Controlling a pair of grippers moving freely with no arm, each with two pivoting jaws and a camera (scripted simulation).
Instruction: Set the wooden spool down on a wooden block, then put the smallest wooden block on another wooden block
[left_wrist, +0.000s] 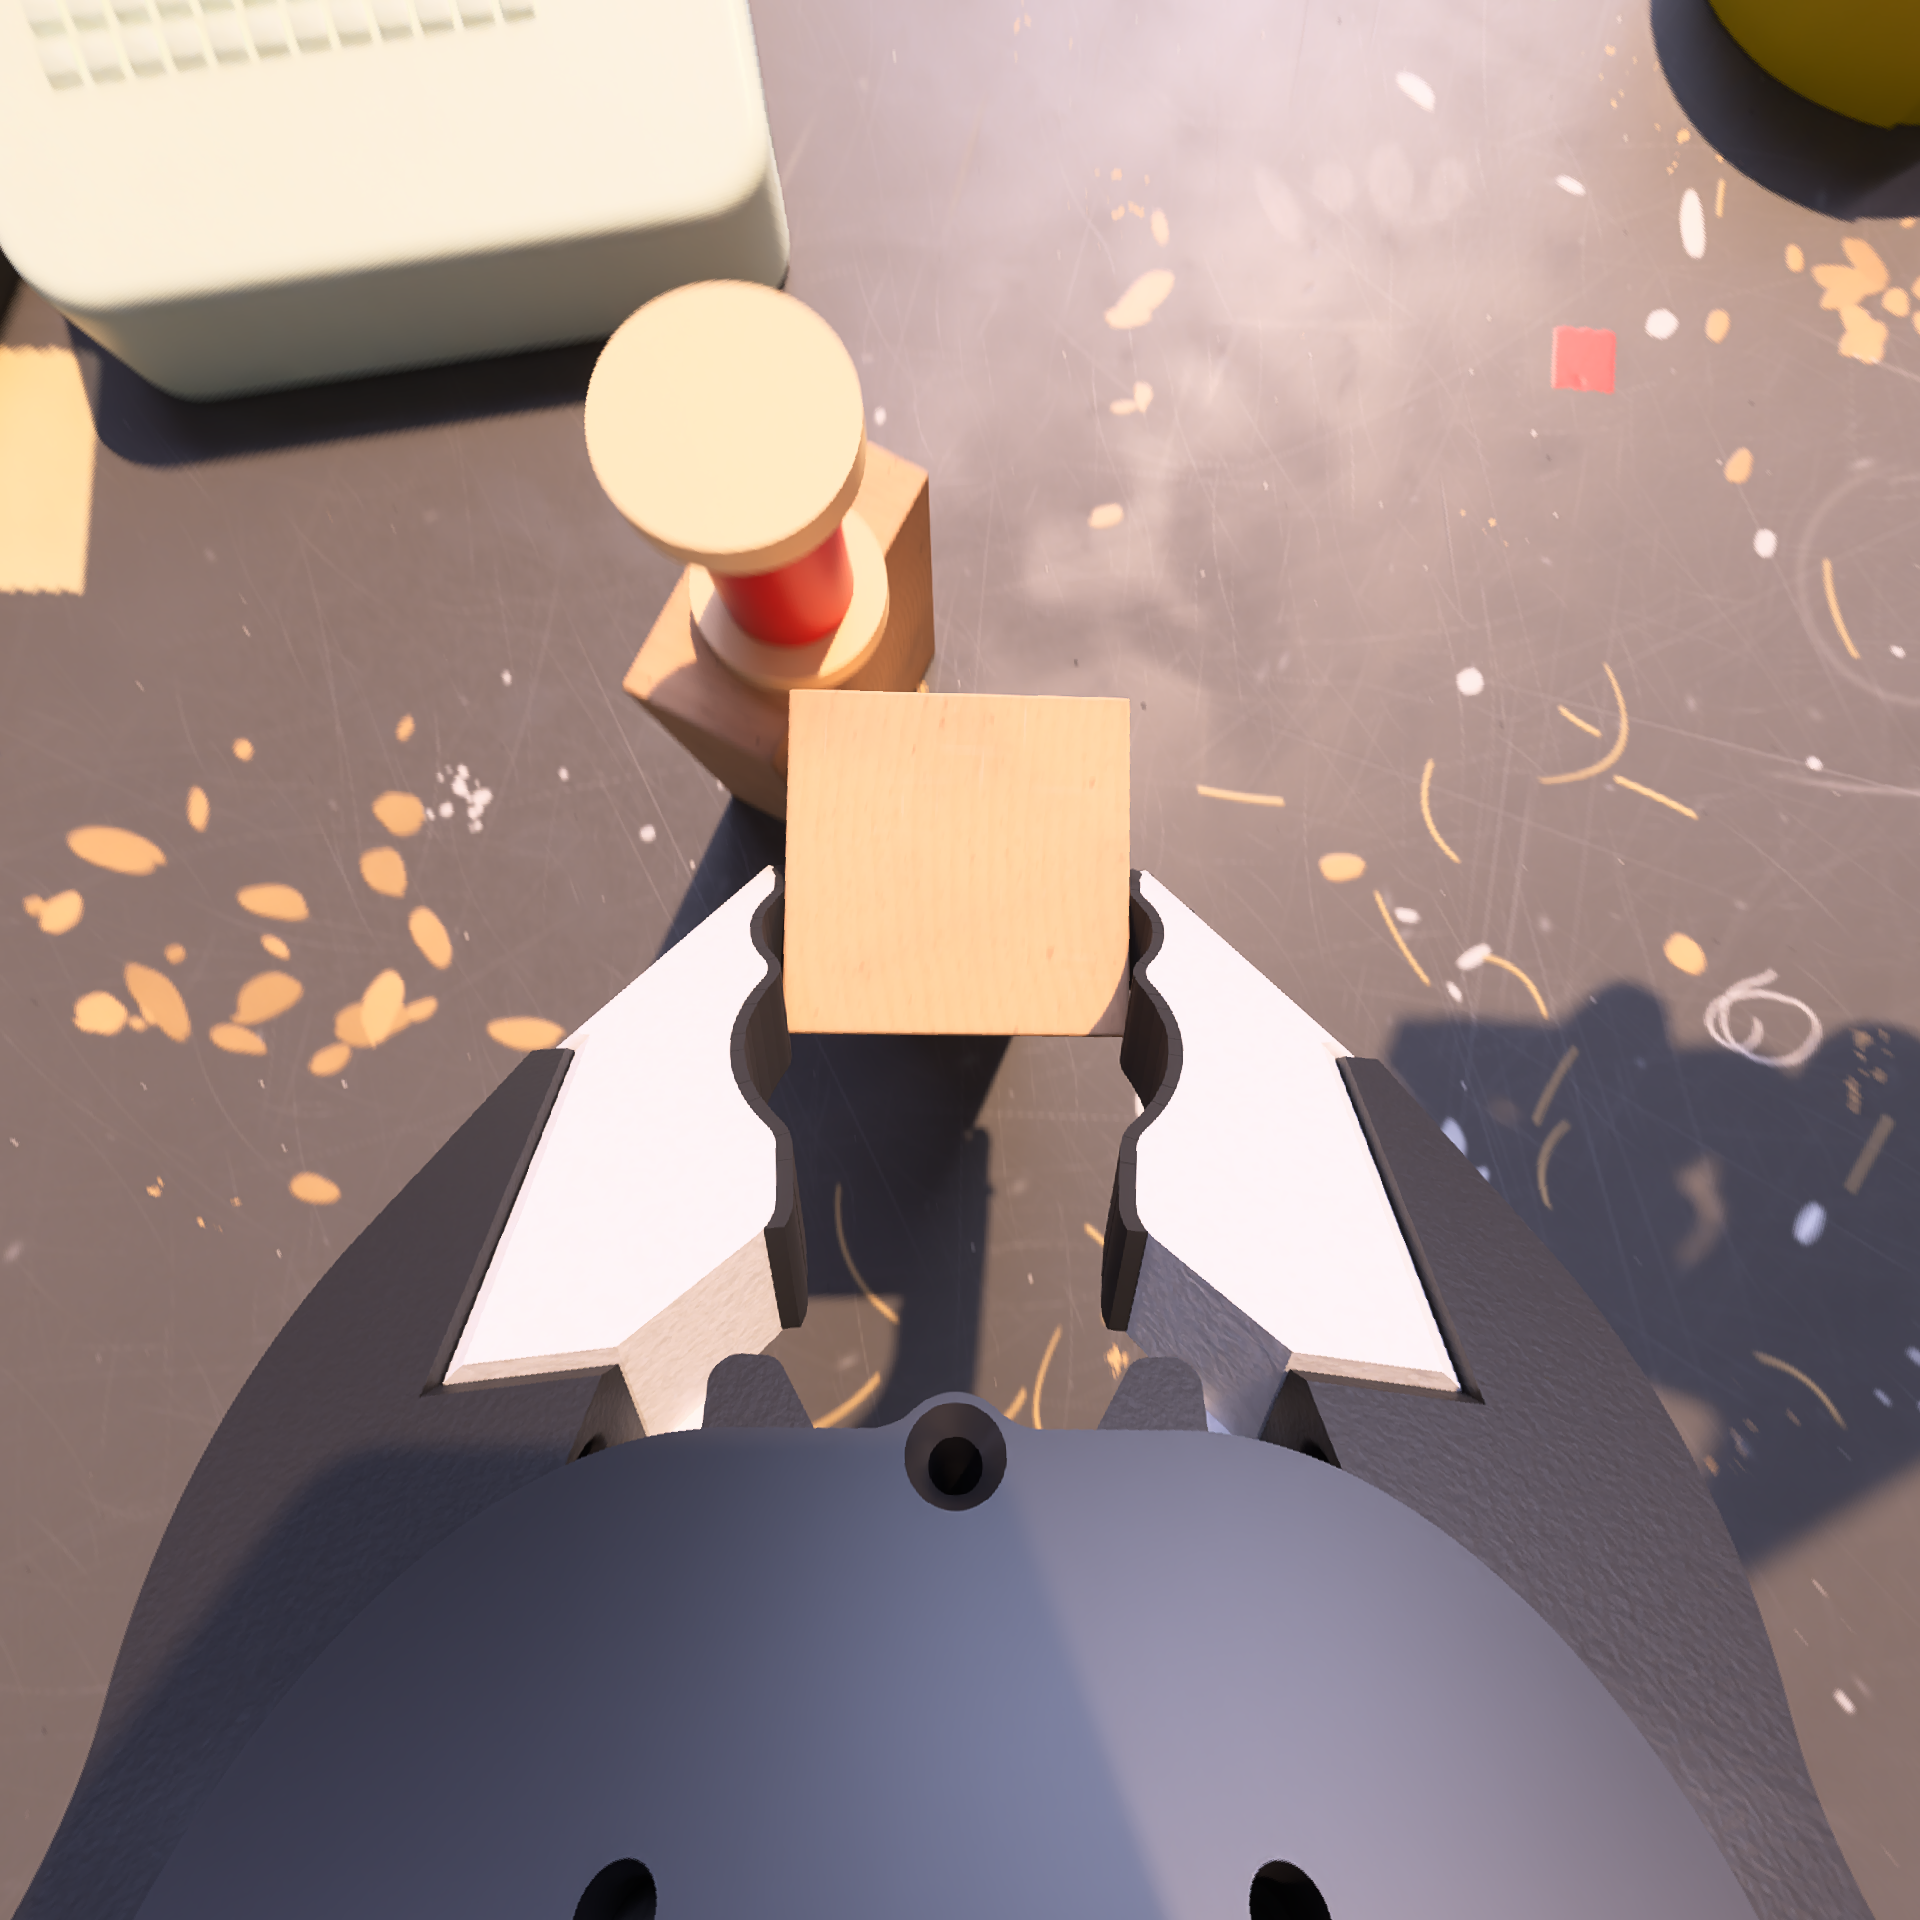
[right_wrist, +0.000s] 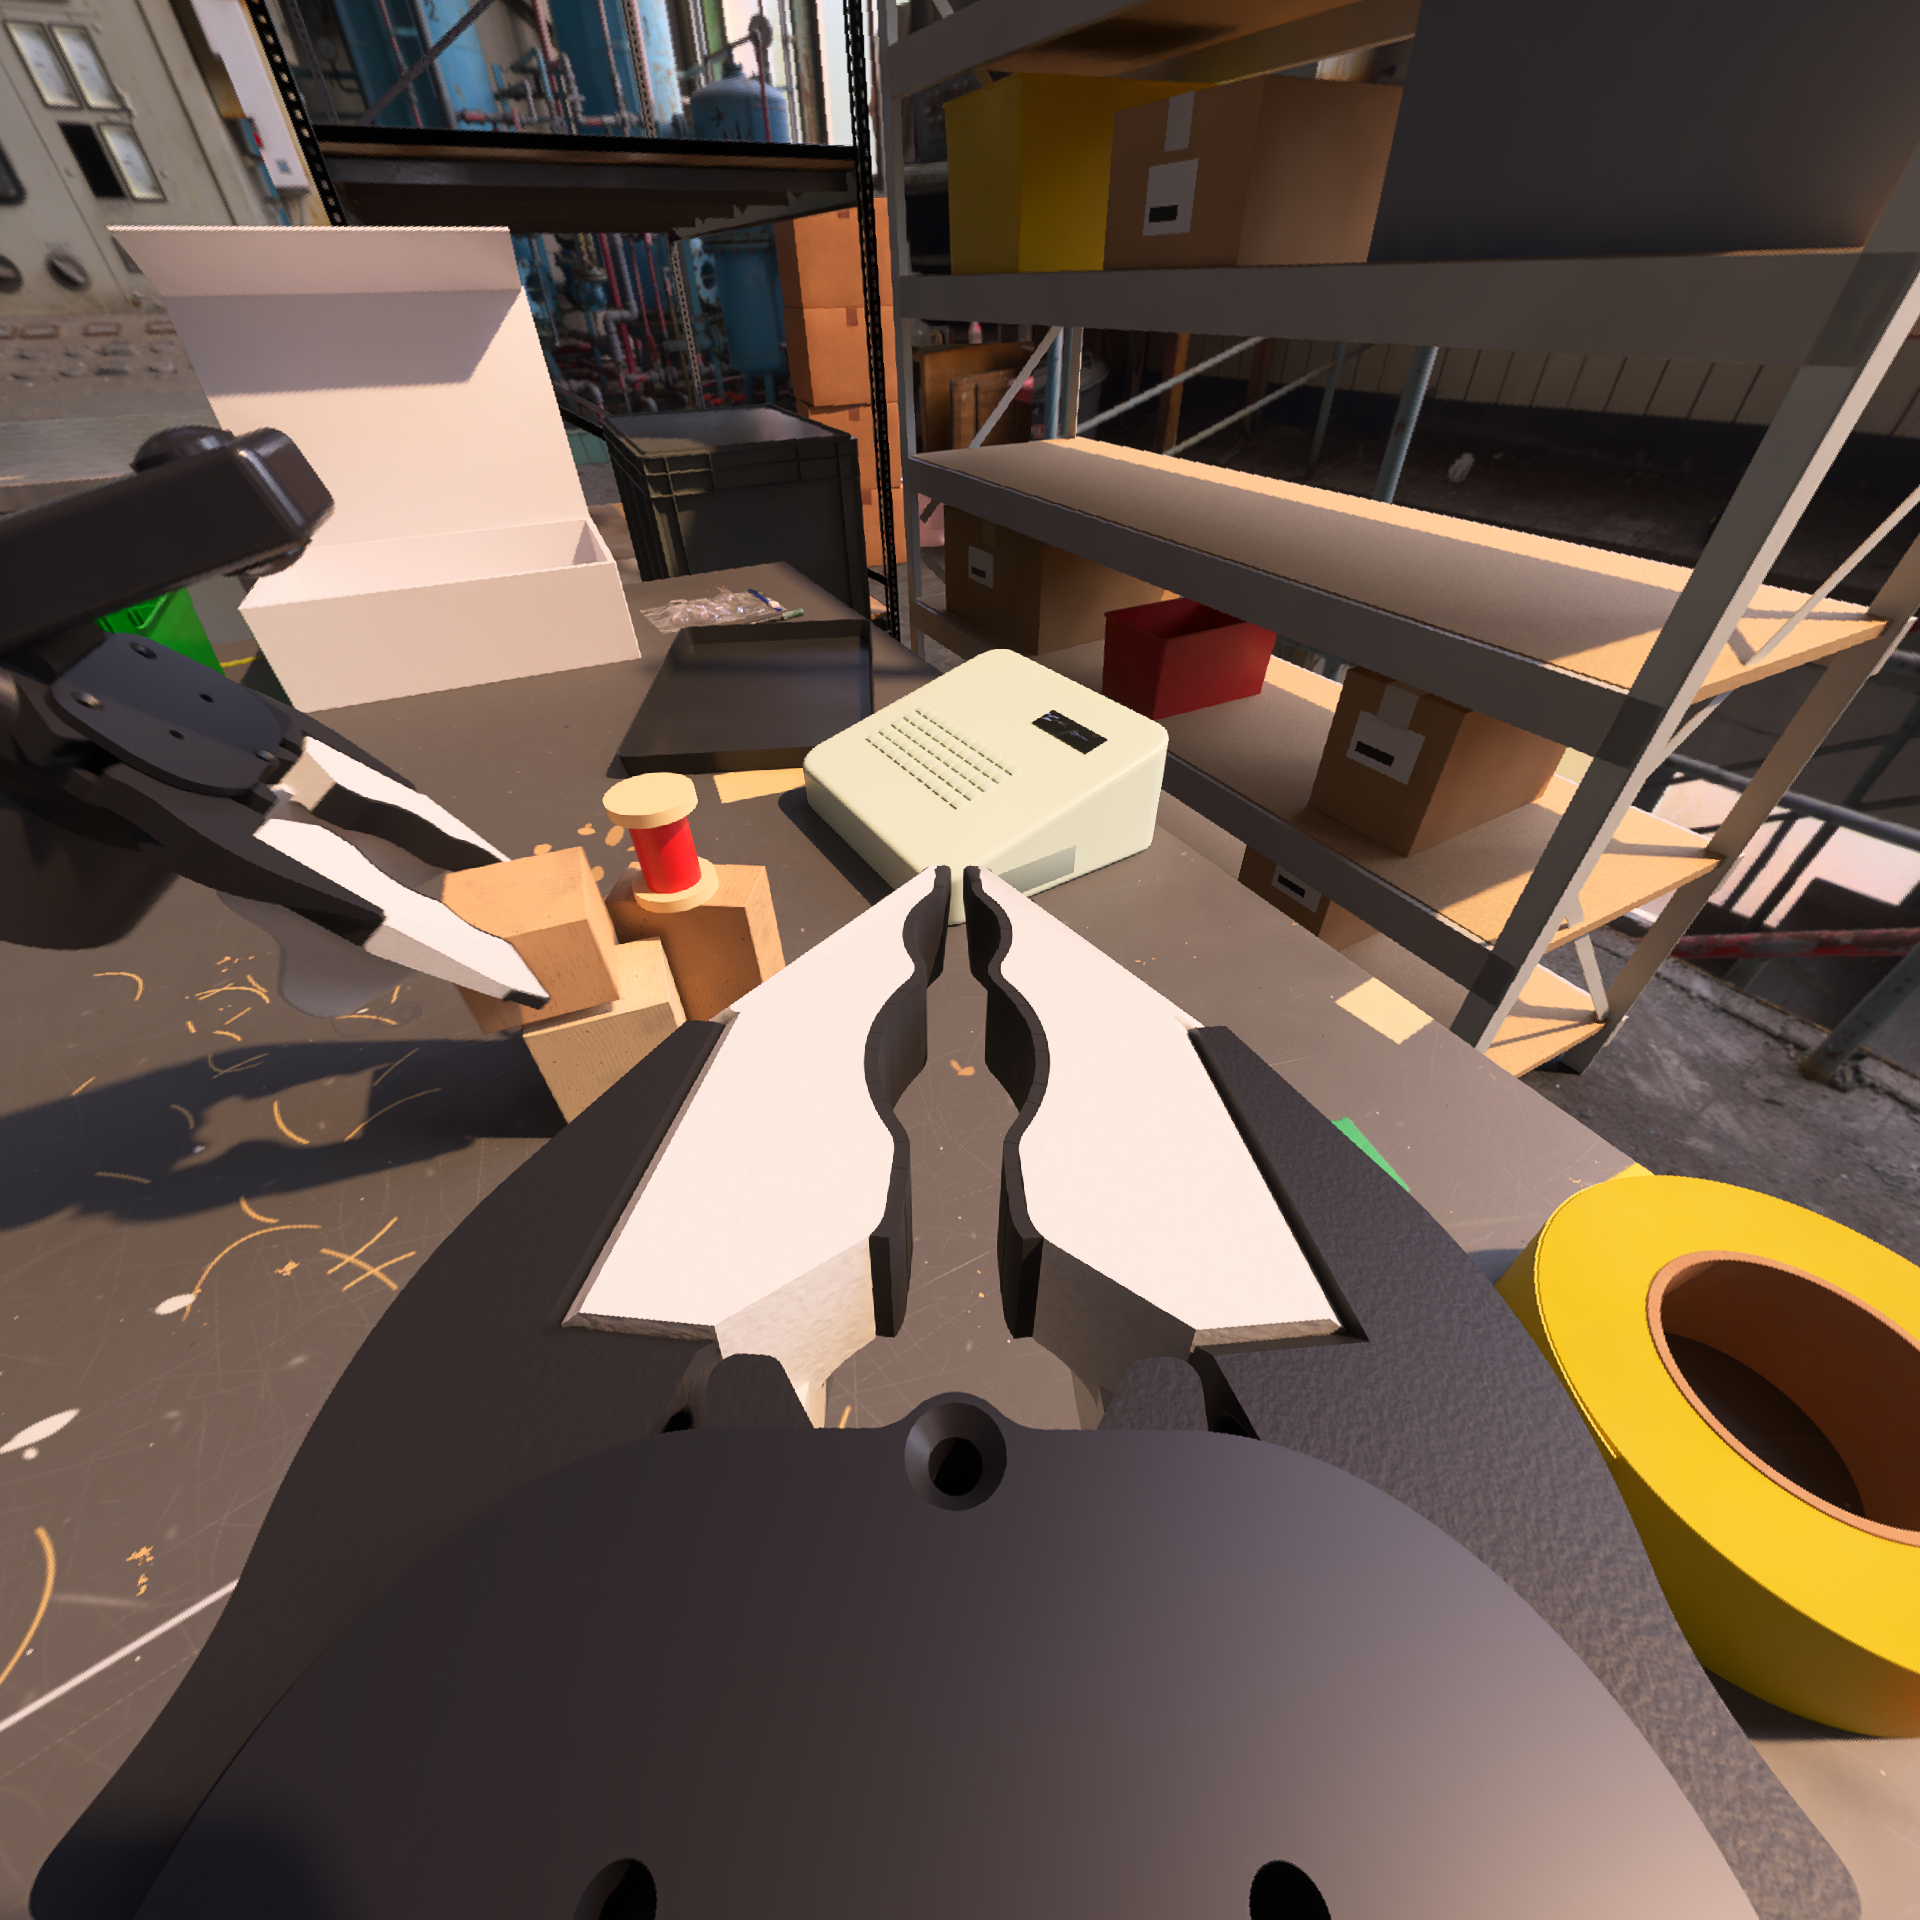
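Left gripper (left_wrist: 954, 914) clamps small block (left_wrist: 956, 862), pointing steeply down.

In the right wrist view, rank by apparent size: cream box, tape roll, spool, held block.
1. Tape roll, though it is nearest the camera, so unsure against the box.
2. Cream box.
3. Held block.
4. Spool.

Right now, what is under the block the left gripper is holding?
In the right wrist view another wooden block sits below the held block gripped by the left gripper. Whether they touch is unclear. In the left wrist view the held block covers it entirely.
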